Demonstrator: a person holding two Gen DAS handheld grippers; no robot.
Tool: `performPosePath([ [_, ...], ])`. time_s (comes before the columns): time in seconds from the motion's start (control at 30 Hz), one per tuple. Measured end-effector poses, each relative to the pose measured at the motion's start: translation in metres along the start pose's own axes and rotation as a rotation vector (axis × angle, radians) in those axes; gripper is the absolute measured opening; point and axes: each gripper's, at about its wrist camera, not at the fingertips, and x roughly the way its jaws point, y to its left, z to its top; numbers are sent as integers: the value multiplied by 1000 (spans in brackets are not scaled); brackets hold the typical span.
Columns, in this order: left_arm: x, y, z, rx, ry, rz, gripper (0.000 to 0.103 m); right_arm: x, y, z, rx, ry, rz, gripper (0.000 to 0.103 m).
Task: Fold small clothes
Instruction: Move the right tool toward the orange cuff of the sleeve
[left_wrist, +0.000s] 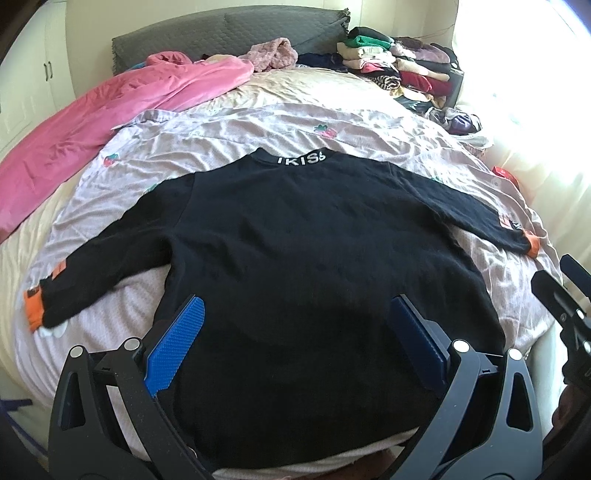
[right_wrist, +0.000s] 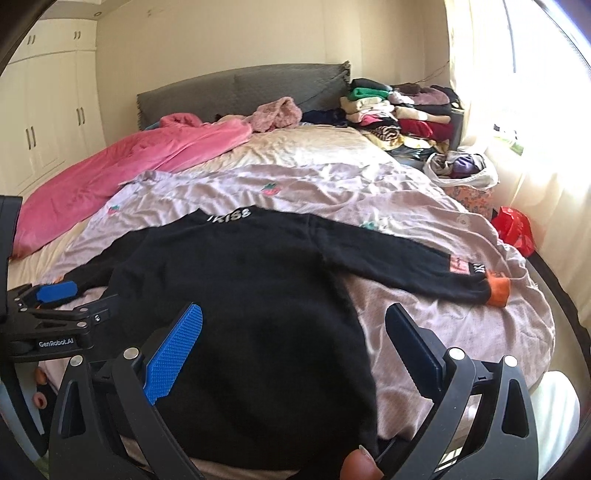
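Sweater (left_wrist: 306, 258), black and fuzzy, lies flat on the bed (left_wrist: 314, 88), sleeves spread toward 9 and 3 o'clock, orange cuffs at the ends. Left gripper (left_wrist: 295, 317) hangs over the hem, jaws wide apart, empty. Only the right view shows a fingertip (right_wrist: 360, 467) at 6 o'clock and the red bag (right_wrist: 515, 229). Right gripper (right_wrist: 295, 321) is also spread, gripping nothing, ribbed blue pads (right_wrist: 173, 354) showing.
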Motion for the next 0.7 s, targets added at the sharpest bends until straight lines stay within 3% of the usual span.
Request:
performPosePath([
  [0.7, 35, -27, 62, 33, -7, -53, 94, 37, -55, 48, 139, -17, -113, 99],
])
